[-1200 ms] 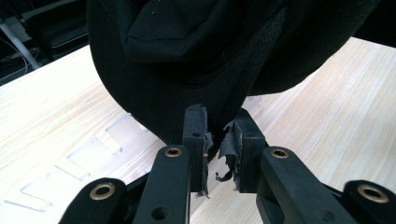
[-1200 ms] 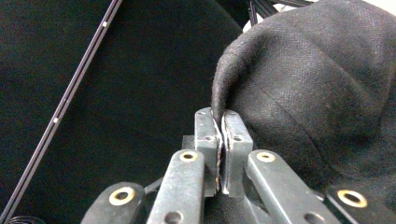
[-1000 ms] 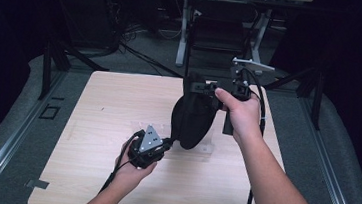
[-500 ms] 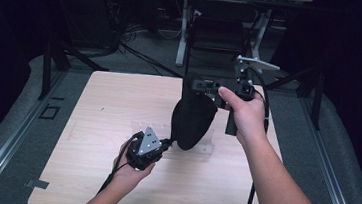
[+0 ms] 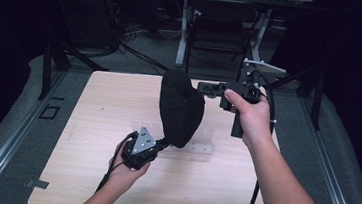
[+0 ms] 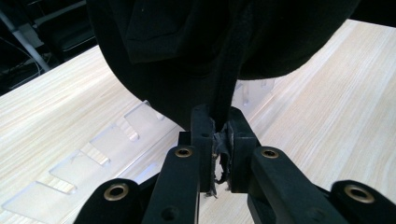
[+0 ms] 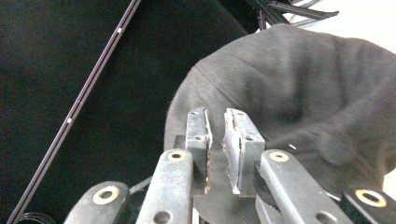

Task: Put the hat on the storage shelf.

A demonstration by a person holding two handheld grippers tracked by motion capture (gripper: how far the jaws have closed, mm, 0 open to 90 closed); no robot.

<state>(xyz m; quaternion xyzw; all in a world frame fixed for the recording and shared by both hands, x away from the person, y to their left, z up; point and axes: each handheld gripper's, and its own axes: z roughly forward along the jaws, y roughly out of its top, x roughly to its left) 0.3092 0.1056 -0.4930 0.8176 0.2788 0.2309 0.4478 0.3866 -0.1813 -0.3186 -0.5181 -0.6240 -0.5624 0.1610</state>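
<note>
jaws: I see black links with brass-ringed rivets
plate: my left gripper (image 5: 161,144) carries a grey three-cornered plate
cable: black, trailing

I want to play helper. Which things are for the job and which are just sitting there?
For the job: black cloth, left gripper pinching its bottom edge, right gripper at its top.
Just there: clear plastic rack on the table, chair behind.
</note>
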